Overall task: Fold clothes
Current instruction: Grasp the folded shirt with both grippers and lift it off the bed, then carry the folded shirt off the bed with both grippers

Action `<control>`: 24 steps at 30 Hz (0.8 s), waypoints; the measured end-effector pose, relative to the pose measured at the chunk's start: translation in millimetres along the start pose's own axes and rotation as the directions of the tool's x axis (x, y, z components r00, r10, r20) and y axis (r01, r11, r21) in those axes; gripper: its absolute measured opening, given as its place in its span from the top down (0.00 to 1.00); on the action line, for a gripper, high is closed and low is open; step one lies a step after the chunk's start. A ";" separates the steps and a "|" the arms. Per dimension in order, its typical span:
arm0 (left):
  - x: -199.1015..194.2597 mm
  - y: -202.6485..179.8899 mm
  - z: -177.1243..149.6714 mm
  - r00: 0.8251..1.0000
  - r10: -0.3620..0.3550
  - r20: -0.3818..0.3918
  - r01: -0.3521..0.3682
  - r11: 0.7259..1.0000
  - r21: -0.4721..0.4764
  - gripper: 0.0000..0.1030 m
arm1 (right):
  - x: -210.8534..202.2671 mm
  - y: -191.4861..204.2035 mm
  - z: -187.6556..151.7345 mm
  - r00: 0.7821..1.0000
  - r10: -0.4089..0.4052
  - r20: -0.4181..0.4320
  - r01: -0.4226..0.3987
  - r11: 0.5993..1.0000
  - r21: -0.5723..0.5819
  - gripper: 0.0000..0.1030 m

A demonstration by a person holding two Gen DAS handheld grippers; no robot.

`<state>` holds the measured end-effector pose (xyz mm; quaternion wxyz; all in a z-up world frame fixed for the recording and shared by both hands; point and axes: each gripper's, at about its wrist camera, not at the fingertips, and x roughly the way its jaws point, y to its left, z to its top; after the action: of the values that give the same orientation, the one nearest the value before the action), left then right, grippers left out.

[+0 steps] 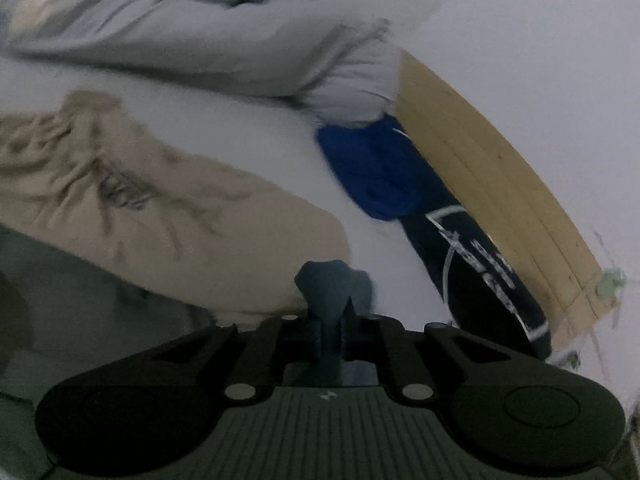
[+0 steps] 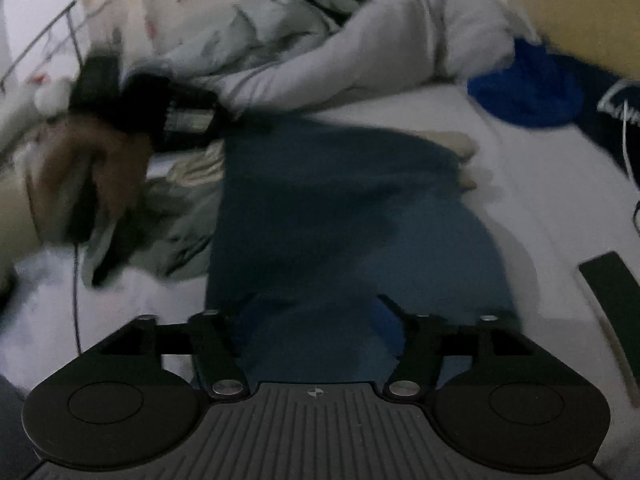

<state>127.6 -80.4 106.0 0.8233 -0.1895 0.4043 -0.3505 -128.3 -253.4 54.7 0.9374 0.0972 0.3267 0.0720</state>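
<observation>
A dark blue garment (image 2: 340, 220) lies spread on the white sheet (image 2: 520, 208), running away from my right gripper (image 2: 316, 306). That gripper is open just above the garment's near end, and its pads do not press the cloth. My left gripper (image 1: 330, 300) is shut on a small fold of the dark blue garment (image 1: 332, 280), which sticks up between its jaws. In the right wrist view the left gripper (image 2: 168, 112) is a dark blur at the garment's far left corner, held by a hand (image 2: 80, 172).
A beige garment (image 1: 120, 184) lies left of the left gripper. A pale grey sweatshirt (image 1: 200, 40) lies beyond it. A bright blue garment (image 1: 368, 168) and a navy printed one (image 1: 480, 272) lie along the wooden board (image 1: 500, 184). A grey-green garment (image 2: 160, 224) is crumpled at left and a black strap (image 2: 608, 280) lies at right.
</observation>
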 end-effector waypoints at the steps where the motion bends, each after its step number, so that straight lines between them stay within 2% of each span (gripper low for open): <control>1: -4.4 -14.8 -0.5 1.000 0.003 -0.006 -0.003 1.000 0.028 0.90 | 1.6 16.6 -10.5 1.000 -0.018 0.004 0.018 0.999 -0.034 0.27; 4: -16.5 -47.5 -3.7 1.000 0.018 -0.013 -0.017 0.995 0.101 0.90 | 13.7 65.4 -45.8 0.997 -0.075 0.002 0.075 0.984 -0.160 0.25; 6: -22.9 -59.1 -5.1 0.999 0.031 -0.009 -0.030 0.993 0.118 0.90 | 23.3 93.4 -68.7 0.996 -0.085 -0.010 0.080 0.964 -0.253 0.24; 8: -28.5 -63.9 -7.9 0.999 0.034 0.000 -0.034 0.992 0.119 0.90 | 31.4 116.8 -87.7 0.995 -0.103 -0.002 0.095 0.926 -0.365 0.24; 10: -31.6 -63.2 -8.6 0.999 0.037 0.010 -0.038 0.994 0.103 0.90 | 38.3 131.8 -100.2 0.987 -0.154 0.035 0.154 0.888 -0.433 0.24; 13: -34.1 -60.8 -10.2 0.999 0.042 0.027 -0.045 0.995 0.085 0.90 | 48.1 138.5 -105.1 0.973 -0.213 0.092 0.231 0.853 -0.469 0.21; 16: -38.7 -55.4 -10.1 0.998 0.050 0.041 -0.052 0.997 0.051 0.90 | 55.7 136.8 -104.6 0.950 -0.273 0.152 0.313 0.824 -0.472 0.22; 17: -40.3 -53.3 -10.0 0.998 0.050 0.045 -0.052 0.998 0.035 0.90 | 58.6 132.0 -103.9 0.944 -0.290 0.156 0.329 0.818 -0.473 0.22; 19: -42.3 -48.6 -9.3 0.997 0.056 0.054 -0.057 0.998 0.012 0.90 | 61.2 124.7 -108.0 0.947 -0.280 0.157 0.320 0.815 -0.483 0.23; 21: -43.9 -44.1 -8.6 0.996 0.059 0.061 -0.059 0.998 -0.005 0.90 | 62.4 122.2 -113.4 0.954 -0.253 0.159 0.299 0.806 -0.511 0.33; 23: -45.7 -39.9 -8.4 0.996 0.068 0.066 -0.067 0.998 -0.023 0.90 | 63.0 123.1 -115.3 0.968 -0.211 0.135 0.250 0.796 -0.551 0.66; 24: -46.6 -36.9 -8.5 0.995 0.072 0.069 -0.070 0.997 -0.034 0.90 | 62.5 123.9 -114.5 0.971 -0.205 0.119 0.236 0.791 -0.564 0.73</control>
<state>85.3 -71.8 147.7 0.8458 -0.2001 0.3872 -0.3076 -160.3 -105.3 -42.2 0.9329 -0.2266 0.2745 0.0547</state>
